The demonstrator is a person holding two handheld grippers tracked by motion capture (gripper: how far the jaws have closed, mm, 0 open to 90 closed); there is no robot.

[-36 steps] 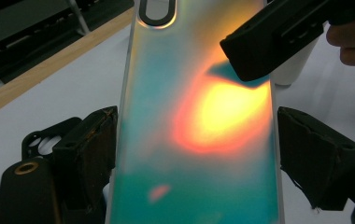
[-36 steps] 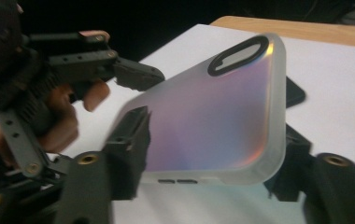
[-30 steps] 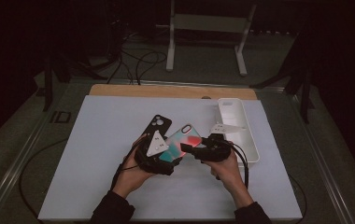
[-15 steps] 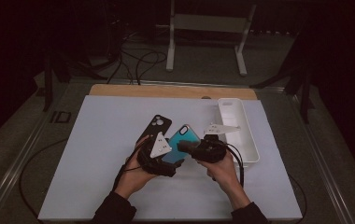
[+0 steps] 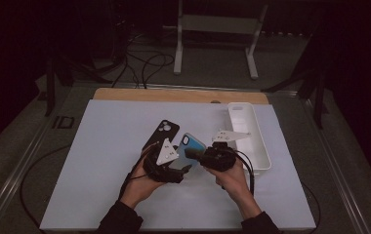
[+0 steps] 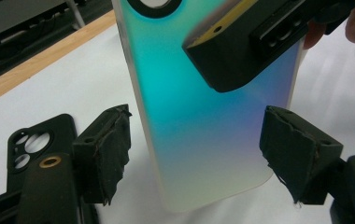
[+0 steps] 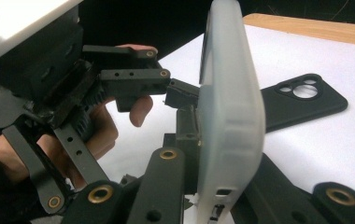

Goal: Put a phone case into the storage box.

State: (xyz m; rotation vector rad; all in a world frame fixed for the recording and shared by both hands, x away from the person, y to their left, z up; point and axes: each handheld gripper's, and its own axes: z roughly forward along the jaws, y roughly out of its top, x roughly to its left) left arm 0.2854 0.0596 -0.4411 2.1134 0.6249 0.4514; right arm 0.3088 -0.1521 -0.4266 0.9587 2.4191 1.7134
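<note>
The blue phone case (image 6: 203, 130) is clamped in the right gripper (image 5: 193, 155); the left gripper (image 6: 196, 158) stands apart around it, above the bench (image 5: 100, 146).

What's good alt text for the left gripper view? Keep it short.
A teal-to-violet phone case stands between the left gripper's open black jaws, untouched by either, while the right gripper holds its upper part. A black phone case lies on the white table behind.
</note>
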